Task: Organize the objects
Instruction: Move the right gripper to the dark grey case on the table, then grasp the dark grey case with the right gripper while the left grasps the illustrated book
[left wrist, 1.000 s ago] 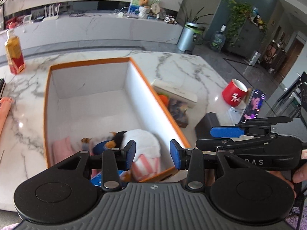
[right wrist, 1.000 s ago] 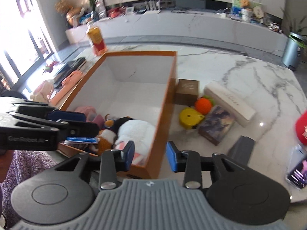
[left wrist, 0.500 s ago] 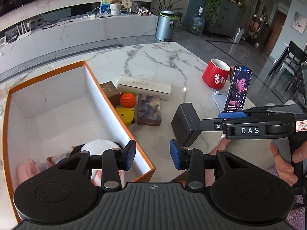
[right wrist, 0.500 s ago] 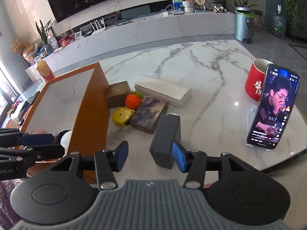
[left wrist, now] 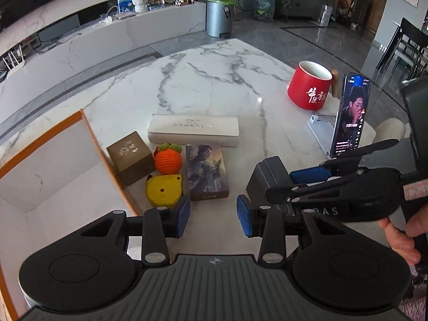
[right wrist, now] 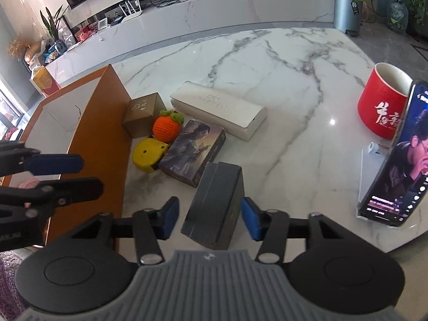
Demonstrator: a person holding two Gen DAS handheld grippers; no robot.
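Note:
A dark grey box point(right wrist: 215, 204) lies on the marble table between the open jaws of my right gripper point(right wrist: 210, 214); the pads stand on either side, apart from it. It also shows in the left wrist view point(left wrist: 270, 176). My left gripper point(left wrist: 213, 215) is open and empty above the table, near a picture card box point(left wrist: 206, 171), a yellow toy point(left wrist: 163, 190), an orange knitted fruit point(left wrist: 168, 159), a brown box point(left wrist: 131, 157) and a long white case point(left wrist: 194, 131). The orange-rimmed white bin point(right wrist: 104, 133) stands at the left.
A red mug point(left wrist: 310, 89) and a phone on a stand point(left wrist: 350, 117) are at the right near the table edge. A trash can point(left wrist: 219, 13) and a long counter lie beyond the table.
Both grippers have swung right, away from the bin. My right gripper has come down around the dark grey box, its jaws wider open.

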